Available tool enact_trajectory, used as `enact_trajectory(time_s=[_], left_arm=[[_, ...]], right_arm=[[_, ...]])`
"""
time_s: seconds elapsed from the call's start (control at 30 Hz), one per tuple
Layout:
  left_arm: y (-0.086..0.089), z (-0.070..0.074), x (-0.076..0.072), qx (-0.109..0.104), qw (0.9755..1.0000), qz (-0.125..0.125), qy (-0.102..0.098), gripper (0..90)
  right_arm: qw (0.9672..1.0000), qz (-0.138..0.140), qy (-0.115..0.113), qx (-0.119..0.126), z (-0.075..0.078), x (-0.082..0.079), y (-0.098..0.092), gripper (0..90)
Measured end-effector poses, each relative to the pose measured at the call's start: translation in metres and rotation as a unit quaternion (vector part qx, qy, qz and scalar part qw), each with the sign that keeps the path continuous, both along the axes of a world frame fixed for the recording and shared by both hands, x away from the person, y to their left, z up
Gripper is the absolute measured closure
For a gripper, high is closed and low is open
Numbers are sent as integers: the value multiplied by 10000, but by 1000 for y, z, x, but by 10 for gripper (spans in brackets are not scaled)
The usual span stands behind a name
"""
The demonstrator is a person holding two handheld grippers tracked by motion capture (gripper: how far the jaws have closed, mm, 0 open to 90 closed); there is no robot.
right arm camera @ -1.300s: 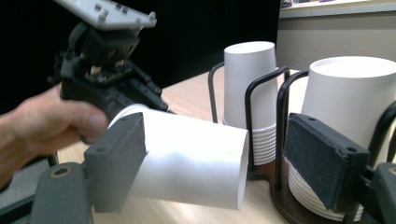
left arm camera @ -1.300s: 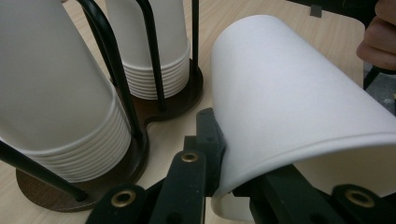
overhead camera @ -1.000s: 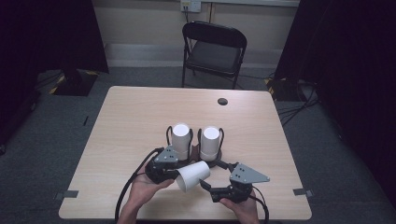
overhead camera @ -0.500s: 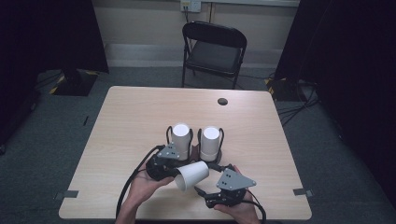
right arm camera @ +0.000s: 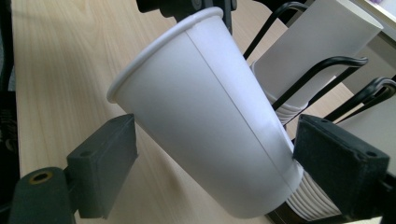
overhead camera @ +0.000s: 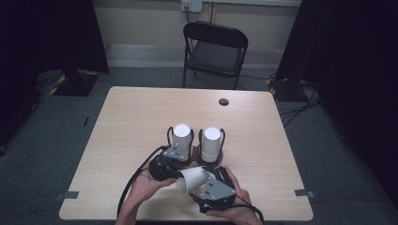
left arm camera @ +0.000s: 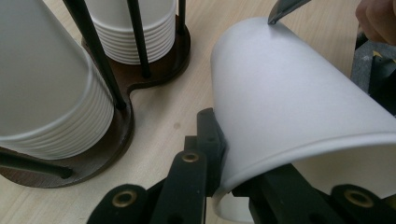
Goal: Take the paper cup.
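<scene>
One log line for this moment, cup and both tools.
left tool: shut on paper cup rim | right tool: open, jaws just widened, straddling cup | cup: tilted

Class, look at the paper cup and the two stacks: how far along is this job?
Done: one white paper cup is out of the stacks in the dark wire holder. In hand: the left gripper pinches its rim, while the right gripper's fingers have just opened around its body. Left: handing it over and setting it down.
</scene>
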State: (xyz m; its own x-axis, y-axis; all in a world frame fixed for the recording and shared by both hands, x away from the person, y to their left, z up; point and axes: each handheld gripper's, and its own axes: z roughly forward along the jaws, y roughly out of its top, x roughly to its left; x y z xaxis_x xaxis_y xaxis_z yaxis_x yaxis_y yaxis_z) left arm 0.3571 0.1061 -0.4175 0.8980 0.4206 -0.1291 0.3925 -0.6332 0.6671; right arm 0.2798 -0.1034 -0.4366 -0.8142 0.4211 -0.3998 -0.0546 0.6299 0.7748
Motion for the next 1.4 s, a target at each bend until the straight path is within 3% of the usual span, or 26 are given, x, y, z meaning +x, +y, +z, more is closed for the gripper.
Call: enact_trajectory(time_s=[0.1, 0.13, 0.3, 0.4, 0.57, 0.6, 0.97, 1.23, 1.4], left_arm=[[0, 0, 0, -28, 10000, 14, 21, 865], [0, -1, 0, -44, 10000, 27, 62, 866], [-2, -1, 0, -76, 9998, -104, 135, 869], [-3, -1, 0, -109, 9997, -124, 164, 873], [-2, 1, 1, -167, 9996, -81, 191, 873], [-2, 1, 1, -178, 9996, -72, 211, 874], [-6, -2, 2, -328, 9990, 33, 316, 877], [-9, -1, 1, -248, 9991, -26, 330, 879], [-10, -1, 0, -270, 9992, -9, 299, 872]], right_arm=[[10000, 60, -39, -52, 0, 0, 2, 133], [9997, 135, -150, -126, -1, 0, 4, 133], [9990, 361, -101, -257, -3, 1, 11, 132], [9983, 340, -238, -414, -6, 2, 20, 139], [9980, 303, -342, -425, -7, 2, 24, 148], [9969, 227, -522, -546, -8, 1, 28, 156], [9962, 200, -659, -526, -10, 2, 38, 179], [9958, 127, -795, -433, -9, -3, 40, 209], [9967, 117, -728, -329, -9, -4, 37, 229]])
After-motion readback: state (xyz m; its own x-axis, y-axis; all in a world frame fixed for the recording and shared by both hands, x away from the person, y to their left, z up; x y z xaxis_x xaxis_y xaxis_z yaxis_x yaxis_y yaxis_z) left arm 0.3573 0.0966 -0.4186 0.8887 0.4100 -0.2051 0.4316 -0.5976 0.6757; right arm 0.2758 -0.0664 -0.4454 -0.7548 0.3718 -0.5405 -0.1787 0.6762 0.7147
